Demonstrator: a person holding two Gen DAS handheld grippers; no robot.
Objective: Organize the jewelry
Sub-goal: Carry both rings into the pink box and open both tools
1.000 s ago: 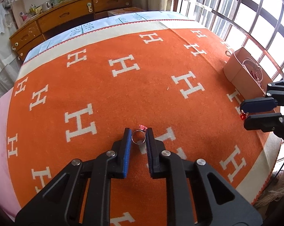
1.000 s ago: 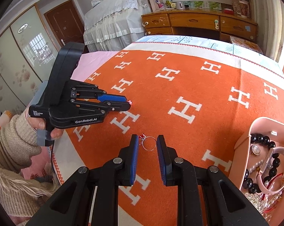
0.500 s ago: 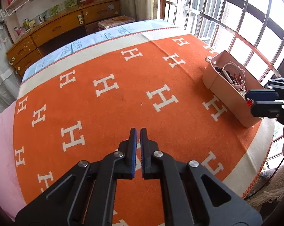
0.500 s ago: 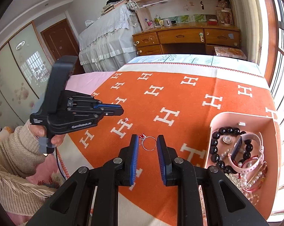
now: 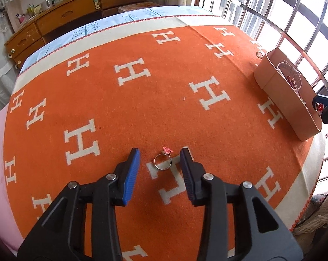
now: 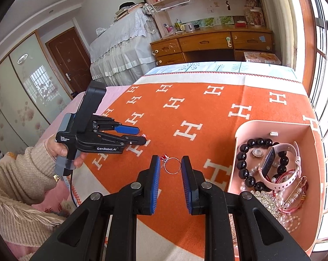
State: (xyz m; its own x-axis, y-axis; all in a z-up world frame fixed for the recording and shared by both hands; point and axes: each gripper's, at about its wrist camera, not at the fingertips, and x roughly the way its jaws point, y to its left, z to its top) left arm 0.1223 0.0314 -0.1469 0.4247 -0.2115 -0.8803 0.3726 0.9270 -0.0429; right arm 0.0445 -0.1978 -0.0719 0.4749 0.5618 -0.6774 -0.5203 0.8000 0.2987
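Note:
A silver ring with a pink stone [image 5: 162, 162] lies on the orange blanket [image 5: 142, 104]. My left gripper [image 5: 159, 156] straddles it, its jaws opening, the pads clear of the ring on both sides. My right gripper [image 6: 170, 165] is shut on a thin silver ring with a red stone [image 6: 172, 166], held above the blanket just left of the pink jewelry box [image 6: 274, 123]. In the left wrist view that box [image 5: 283, 102] stands at the far right, with the right gripper [image 5: 322, 106] beside it. In the right wrist view the left gripper [image 6: 142, 135] sits low over the blanket.
The box holds a black bead bracelet [image 6: 243, 163], a pink-strapped watch [image 6: 279, 169] and several pearl strands. A sleeved hand [image 6: 55, 150] grips the left tool. A wooden dresser [image 6: 211, 43] stands beyond the bed, barred windows to the right.
The left jaws, close together half a second ago, now stand apart, and that gripper has dropped back toward the blanket. The right gripper moved its ring closer to the box.

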